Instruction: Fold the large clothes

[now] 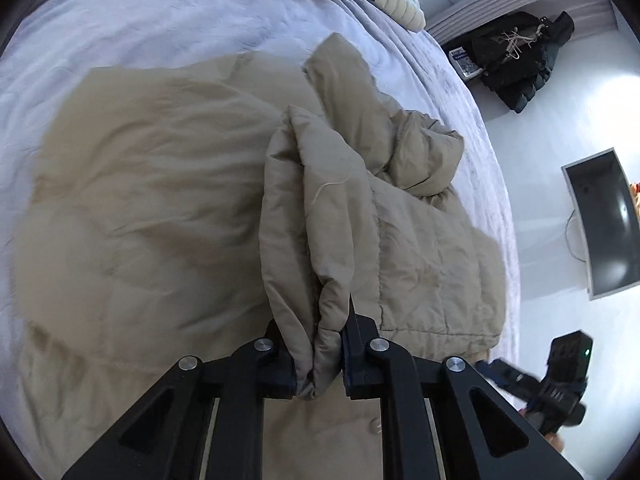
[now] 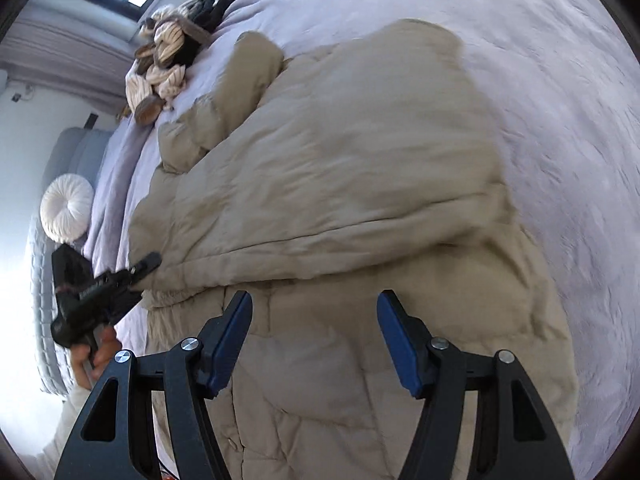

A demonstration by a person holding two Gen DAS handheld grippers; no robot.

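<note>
A large beige quilted puffer coat is spread over a bed covered with a lilac plush blanket. A thick fold of the coat's padded edge is pinched between the narrowed jaws of the left gripper and is lifted above the rest of the garment. The right gripper is held with its blue-padded jaws spread wide above the coat's lower part, and nothing is gripped by it. In the right wrist view the left gripper is seen at the coat's side edge, near the edge of the bed.

The step in hand is judged to be the folding of one side of the coat over its middle. To do it well, the pinched edge should be carried across low and level, so that the bulky filling is not dragged into a heap. The free right gripper could be pressed down along the intended fold line, so that the coat is kept from sliding on the plush blanket. The grip should be released only once the edge is laid flat and square with the coat's body.
</note>
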